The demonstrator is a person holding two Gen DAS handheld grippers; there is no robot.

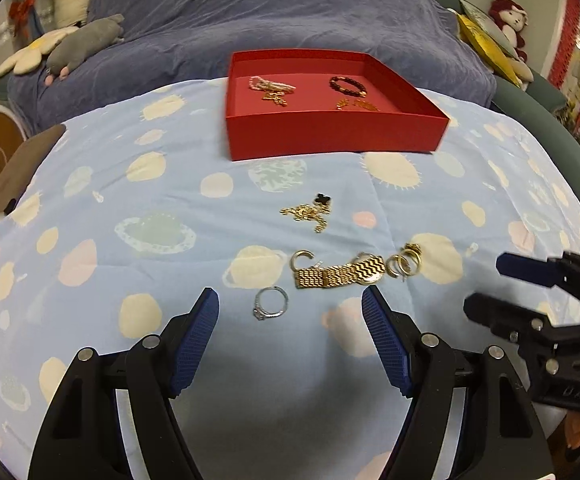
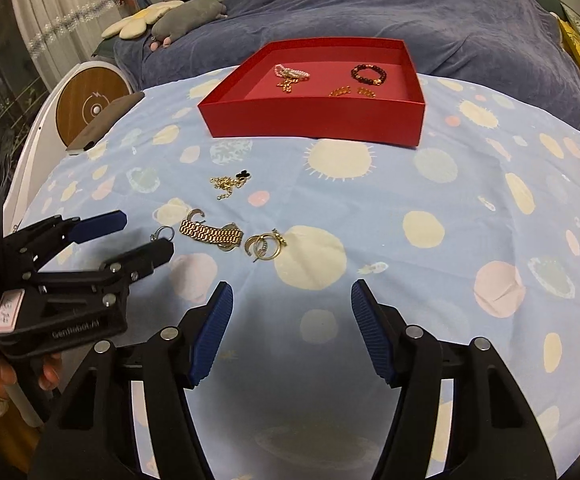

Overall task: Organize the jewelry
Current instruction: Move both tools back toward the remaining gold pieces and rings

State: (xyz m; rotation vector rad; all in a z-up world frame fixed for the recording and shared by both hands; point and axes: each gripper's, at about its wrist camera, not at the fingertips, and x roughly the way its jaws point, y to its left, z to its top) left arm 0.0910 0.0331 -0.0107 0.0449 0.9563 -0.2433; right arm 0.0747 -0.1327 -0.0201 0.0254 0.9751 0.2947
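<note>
A red box (image 1: 330,130) (image 2: 310,120) stands at the back of the planet-print cloth, holding a pearl bracelet (image 1: 269,84), a dark bead bracelet (image 1: 348,84) and small gold pieces. On the cloth lie a gold chain with a black clover (image 1: 310,210) (image 2: 229,182), a gold mesh bracelet (image 1: 340,274) (image 2: 211,234), gold hoop earrings (image 1: 404,264) (image 2: 263,246) and a silver ring (image 1: 270,303) (image 2: 163,233). My left gripper (image 1: 290,296) (image 2: 145,232) is open with the ring between its fingertips, untouched. To its right, my right gripper (image 2: 293,286) (image 1: 486,286) is open over bare cloth.
A blue-grey blanket (image 1: 290,12) covers the sofa behind the box. Plush toys (image 1: 85,40) lie at the back left, a yellow cushion (image 1: 486,40) and a doll at the back right. A round wooden-faced device (image 2: 91,108) and a brown object sit at the cloth's left edge.
</note>
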